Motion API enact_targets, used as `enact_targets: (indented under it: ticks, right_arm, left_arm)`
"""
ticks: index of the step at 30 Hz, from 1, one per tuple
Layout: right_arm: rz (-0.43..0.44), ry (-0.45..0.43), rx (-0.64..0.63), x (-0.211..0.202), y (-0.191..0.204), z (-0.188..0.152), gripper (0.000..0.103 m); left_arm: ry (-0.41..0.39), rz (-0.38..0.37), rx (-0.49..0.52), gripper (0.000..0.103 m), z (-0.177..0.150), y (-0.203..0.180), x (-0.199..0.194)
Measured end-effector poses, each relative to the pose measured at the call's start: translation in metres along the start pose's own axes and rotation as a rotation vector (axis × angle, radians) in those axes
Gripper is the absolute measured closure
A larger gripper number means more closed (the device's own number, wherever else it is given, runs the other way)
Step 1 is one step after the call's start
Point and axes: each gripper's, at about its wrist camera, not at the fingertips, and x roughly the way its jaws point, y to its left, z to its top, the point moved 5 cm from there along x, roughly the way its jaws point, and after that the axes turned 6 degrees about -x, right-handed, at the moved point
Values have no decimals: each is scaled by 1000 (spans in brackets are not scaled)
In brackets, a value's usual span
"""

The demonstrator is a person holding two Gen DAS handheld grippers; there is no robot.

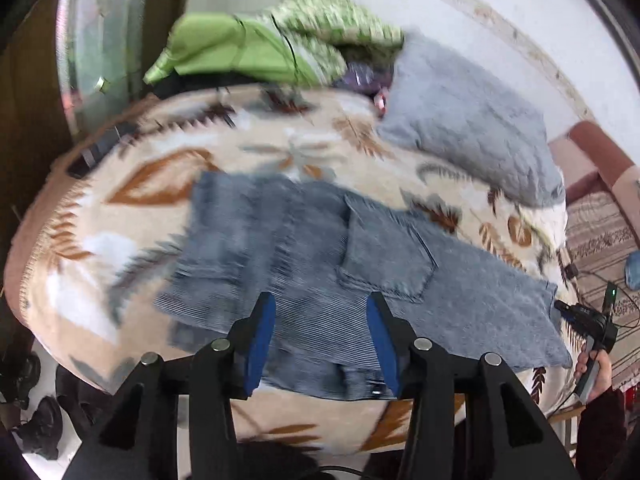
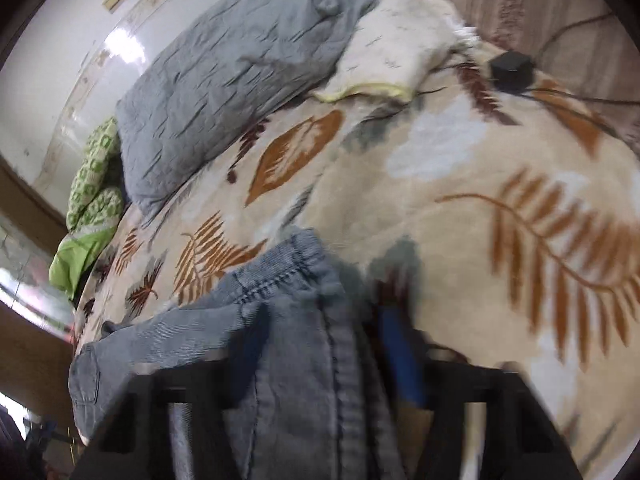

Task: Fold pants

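Now, left gripper (image 1: 320,334) spread apart over the pants (image 1: 304,264), pinching nothing. Right gripper (image 2: 320,360) pinching one end of the pants, blurry. Pants spread flat across the leafy blanket (image 1: 120,248) on the bed. Seemingly mid-fold. Next, probably: carry the held end over and lay it down evenly.

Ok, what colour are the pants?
Faded blue-grey denim pants, clearest in the left wrist view.

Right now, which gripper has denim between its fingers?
The right gripper: jeans fabric bunches between its fingers. The left gripper is open, holding nothing.
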Motion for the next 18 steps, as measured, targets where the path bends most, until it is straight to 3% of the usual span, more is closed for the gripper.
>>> enact_targets:
  ticks: [4, 10, 15, 18]
  right_arm:
    - [-110, -14, -149, -7, 17, 10, 88]
    - [-107, -166, -153, -26, 29, 46, 88]
    - [-192, -44, -135, 29, 14, 36, 87]
    - [-197, -61, -64, 18, 10, 33, 83]
  left_arm:
    - [66, 34, 22, 55, -11, -23, 28]
    - [100, 88, 59, 55, -29, -42, 58]
    - [86, 145, 112, 52, -38, -45, 67]
    - [96, 160, 147, 51, -39, -49, 64]
